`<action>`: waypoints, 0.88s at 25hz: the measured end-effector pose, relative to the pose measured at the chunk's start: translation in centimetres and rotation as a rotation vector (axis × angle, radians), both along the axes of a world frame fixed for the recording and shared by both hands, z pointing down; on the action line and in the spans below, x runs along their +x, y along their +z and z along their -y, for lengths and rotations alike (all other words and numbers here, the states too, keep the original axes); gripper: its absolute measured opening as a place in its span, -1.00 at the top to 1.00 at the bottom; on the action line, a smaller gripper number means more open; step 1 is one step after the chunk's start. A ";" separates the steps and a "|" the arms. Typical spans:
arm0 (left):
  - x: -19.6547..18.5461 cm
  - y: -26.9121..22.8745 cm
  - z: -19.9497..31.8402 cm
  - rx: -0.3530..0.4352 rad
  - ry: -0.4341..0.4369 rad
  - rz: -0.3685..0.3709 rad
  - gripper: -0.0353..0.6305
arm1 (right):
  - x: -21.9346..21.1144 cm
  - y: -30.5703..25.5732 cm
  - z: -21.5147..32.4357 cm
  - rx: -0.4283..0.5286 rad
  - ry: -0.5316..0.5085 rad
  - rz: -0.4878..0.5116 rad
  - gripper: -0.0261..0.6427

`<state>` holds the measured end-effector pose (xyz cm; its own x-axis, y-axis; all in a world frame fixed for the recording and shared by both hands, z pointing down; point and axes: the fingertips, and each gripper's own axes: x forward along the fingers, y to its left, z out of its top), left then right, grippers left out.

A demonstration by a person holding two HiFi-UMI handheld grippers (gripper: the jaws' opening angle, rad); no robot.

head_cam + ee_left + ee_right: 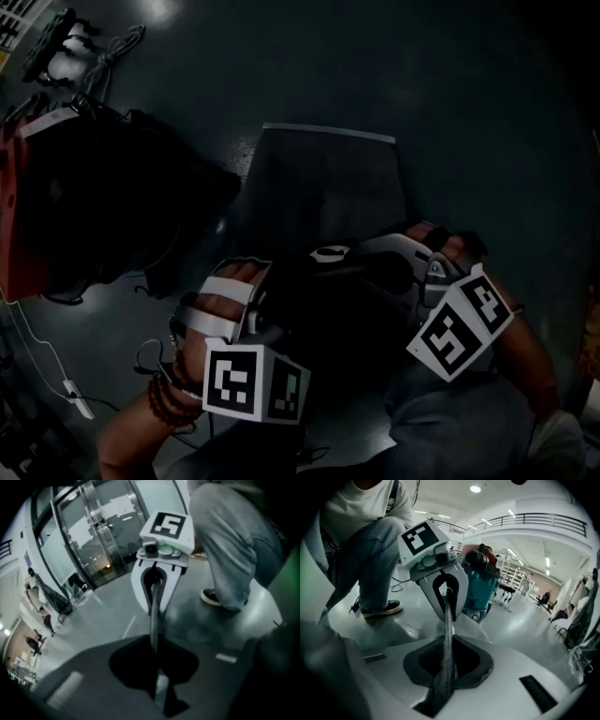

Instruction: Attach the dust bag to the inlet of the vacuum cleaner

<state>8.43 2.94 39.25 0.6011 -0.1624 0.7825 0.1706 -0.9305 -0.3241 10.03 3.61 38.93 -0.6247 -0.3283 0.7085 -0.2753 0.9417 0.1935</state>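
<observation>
Grey floor point(450, 112) | left tongs point(154, 641), right tongs point(449, 639) both clamp dust bag point(319, 178) | vacuum cleaner point(480, 581) plain only in right gripper view

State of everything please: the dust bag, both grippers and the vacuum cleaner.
dust bag: held stretched between both grippers, not attached.
left gripper: shut on the dust bag.
right gripper: shut on the dust bag too.
vacuum cleaner: stands on the floor, apart from the bag.

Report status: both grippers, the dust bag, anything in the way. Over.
Grippers: left gripper and right gripper both shut on dust bag. Bag stretched between them, not yet on vacuum cleaner. No obstacle seen.
</observation>
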 end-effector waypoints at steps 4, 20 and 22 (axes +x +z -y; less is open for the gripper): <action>-2.6 -4.4 -0.1 0.051 -0.050 -0.059 0.79 | -2.4 -4.3 0.0 0.077 -0.097 -0.012 0.82; -14.2 -16.8 0.5 0.023 -0.357 -0.132 0.81 | -13.4 -17.1 2.3 0.259 -0.426 -0.129 0.82; -15.6 -17.9 1.9 0.019 -0.427 -0.127 0.81 | -14.9 -18.0 3.6 0.266 -0.438 -0.140 0.82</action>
<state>-7.19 1.03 21.31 0.5678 -0.4306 0.7016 -0.2701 -0.9026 -0.3353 -4.85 0.03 20.89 -0.6490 -0.2375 0.7227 0.1785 0.8759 0.4482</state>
